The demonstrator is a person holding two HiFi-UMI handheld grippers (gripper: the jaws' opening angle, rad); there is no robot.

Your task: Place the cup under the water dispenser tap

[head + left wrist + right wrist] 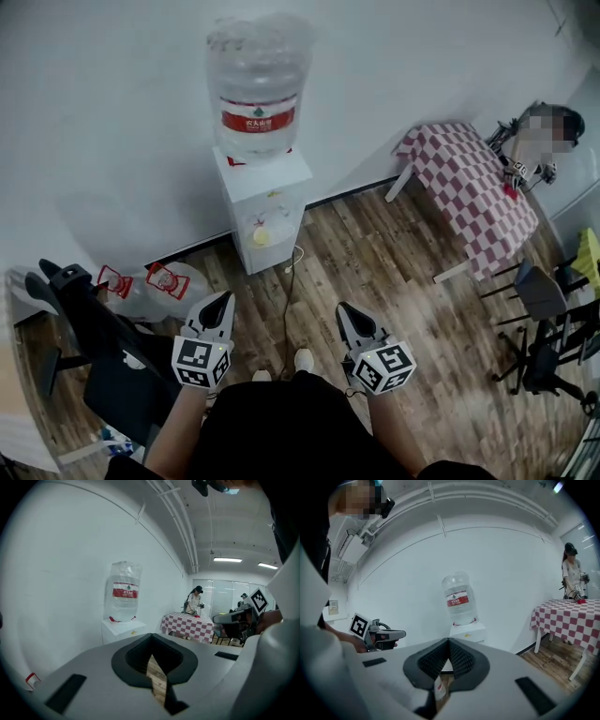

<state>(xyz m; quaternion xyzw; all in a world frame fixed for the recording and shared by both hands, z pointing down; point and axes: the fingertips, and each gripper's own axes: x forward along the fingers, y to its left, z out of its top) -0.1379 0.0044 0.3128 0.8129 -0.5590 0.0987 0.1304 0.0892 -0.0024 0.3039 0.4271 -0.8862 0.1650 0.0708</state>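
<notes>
Left gripper point(223, 298) and right gripper point(343, 309) are both closed and empty. I can make out no cup; the water dispenser point(265, 202) stands well ahead of them. Likely failure: the 2 arrive cupless, with nothing to place.

White water dispenser point(267, 211) is recorded upright at the floor's far edge against the wall, red-labelled clear bottle point(256, 89) on top, yellow item point(261, 235) in its front recess.

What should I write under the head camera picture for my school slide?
The left gripper and right gripper, both shut, point toward the water dispenser and its big bottle.
</notes>
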